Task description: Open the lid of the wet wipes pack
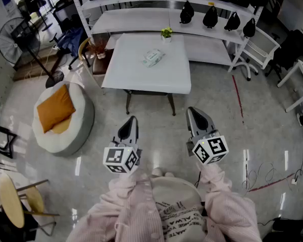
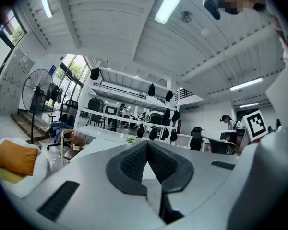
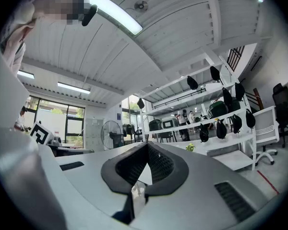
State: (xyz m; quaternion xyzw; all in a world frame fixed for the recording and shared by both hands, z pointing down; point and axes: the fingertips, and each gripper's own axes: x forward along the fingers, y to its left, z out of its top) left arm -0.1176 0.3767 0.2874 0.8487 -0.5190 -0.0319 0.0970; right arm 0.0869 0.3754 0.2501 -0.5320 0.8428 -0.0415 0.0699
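Note:
The wet wipes pack point(image 1: 153, 57), pale green and white, lies flat on the white table point(image 1: 141, 77), right of the table's middle and well ahead of both grippers. My left gripper point(image 1: 131, 120) is held level over the floor, short of the table's near edge, jaws together and empty. My right gripper point(image 1: 194, 113) hangs beside it, also shut with nothing between its jaws. In the left gripper view the jaw tips point(image 2: 147, 143) meet in a point; the right gripper view shows the same closed tips point(image 3: 147, 144). The pack is not visible in either gripper view.
A small potted plant point(image 1: 166, 33) stands at the table's far edge. A round floor cushion with an orange pillow point(image 1: 54, 110) lies at the left. A standing fan point(image 1: 15, 39), white shelves with black bags point(image 1: 212, 16) and a chair point(image 1: 257, 47) ring the table.

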